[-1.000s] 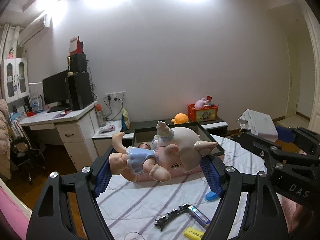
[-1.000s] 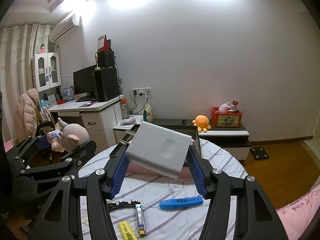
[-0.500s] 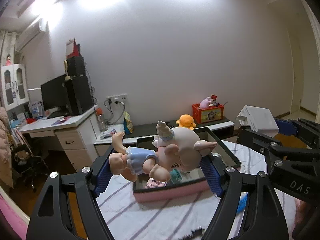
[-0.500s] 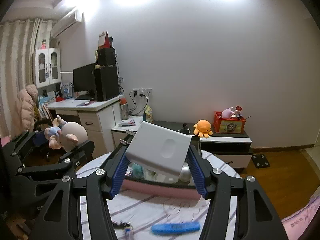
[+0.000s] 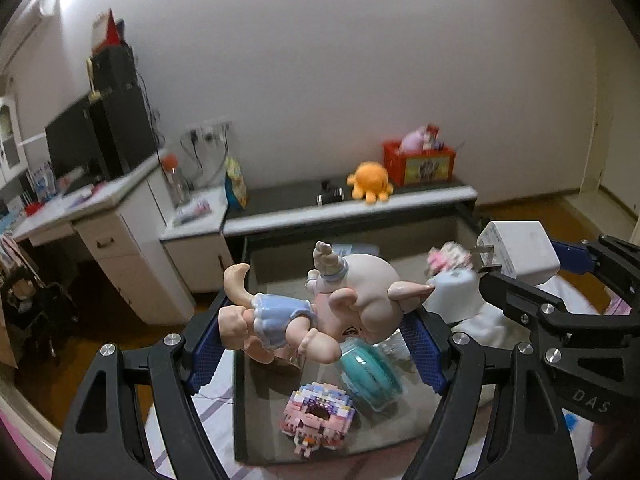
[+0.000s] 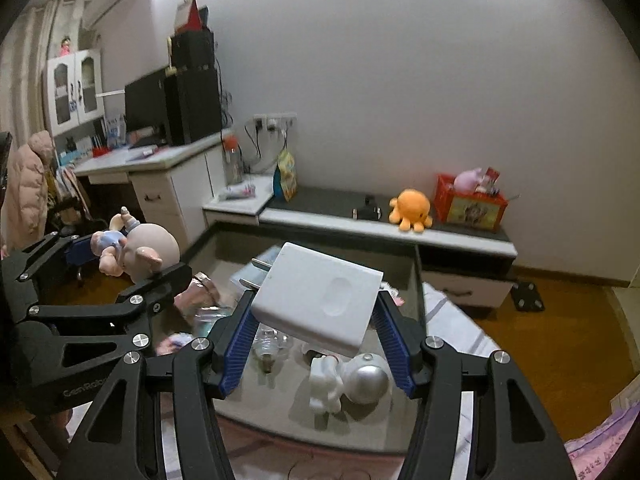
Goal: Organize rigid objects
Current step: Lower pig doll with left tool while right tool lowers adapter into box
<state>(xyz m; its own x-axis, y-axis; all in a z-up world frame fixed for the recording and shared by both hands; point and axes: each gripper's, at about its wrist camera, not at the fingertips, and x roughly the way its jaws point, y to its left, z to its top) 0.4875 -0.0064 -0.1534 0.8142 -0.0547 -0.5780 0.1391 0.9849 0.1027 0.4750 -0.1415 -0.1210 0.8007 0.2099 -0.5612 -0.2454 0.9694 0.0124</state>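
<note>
My left gripper (image 5: 314, 338) is shut on a pink pig-like doll (image 5: 320, 308) in a blue dress, held above a dark open bin (image 5: 240, 400). My right gripper (image 6: 316, 336) is shut on a white plug adapter (image 6: 320, 304), held over the same bin (image 6: 416, 280). In the bin lie a pink brick model (image 5: 318, 416), a teal round jar (image 5: 370, 376), a white-and-silver astronaut figure (image 6: 348, 382) and a light bulb (image 6: 268, 350). The right gripper with the adapter (image 5: 516, 252) shows at the right of the left wrist view; the left gripper with the doll (image 6: 136, 250) shows at the left of the right wrist view.
The bin sits on a striped cloth (image 5: 224, 432) over a table. Behind it stand a low dark shelf (image 6: 360, 216) with an orange plush octopus (image 6: 412, 210) and a red box (image 6: 470, 204), and a white desk (image 5: 100, 216) with a monitor at left.
Both grippers have moved forward and tilted down over the bin, each still holding its object. The loose items on the cloth have dropped out of view; the bin's contents now show.
</note>
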